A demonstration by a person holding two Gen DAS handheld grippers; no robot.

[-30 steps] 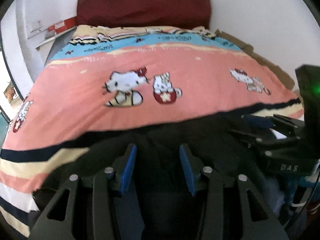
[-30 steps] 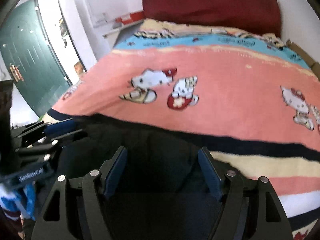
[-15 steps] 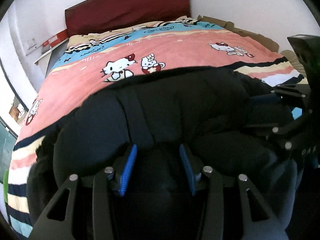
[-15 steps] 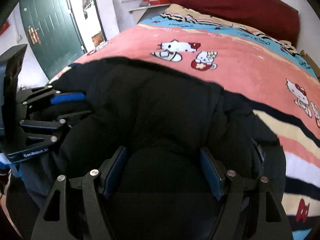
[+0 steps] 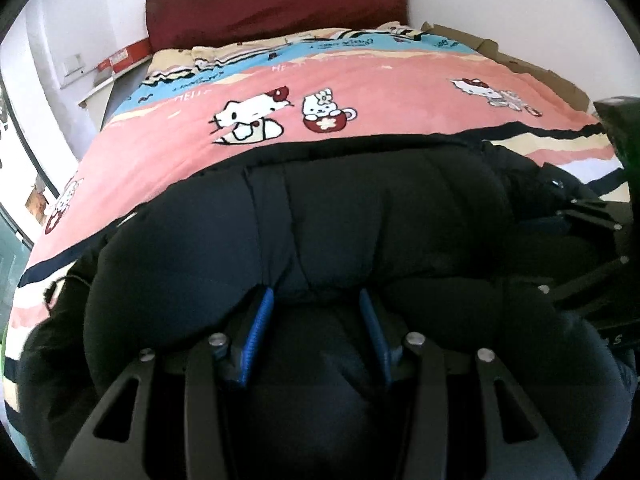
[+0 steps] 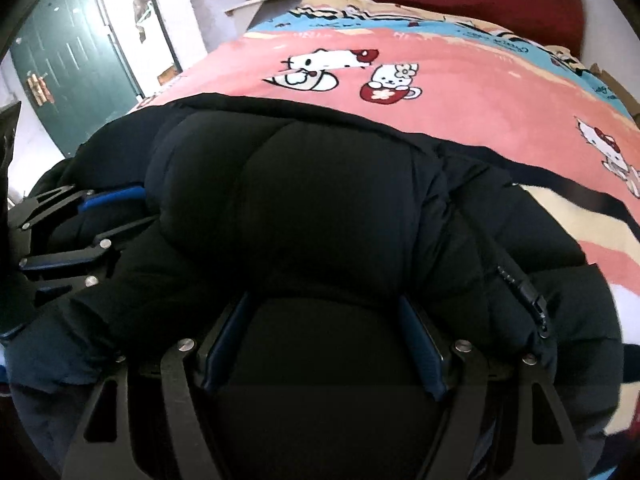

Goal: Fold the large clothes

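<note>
Bulky black quilted puffer jacket (image 5: 360,208) heaped on pink cartoon-print bed blanket (image 5: 380,80): soft, springy, slippery. Left claw (image 5: 316,312) and right claw (image 6: 324,320) clamped on padded folds; best gripped at seams.

Black jacket (image 5: 360,216), pink cartoon-cat blanket (image 5: 392,92)

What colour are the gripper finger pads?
Blue; the left gripper's pads show it brightest, in the left wrist view.

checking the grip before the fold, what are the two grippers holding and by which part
Both hold the black puffer jacket: the left gripper and the right gripper each have a thick padded bunch of it between their fingers. Which part of the jacket cannot be told.
</note>
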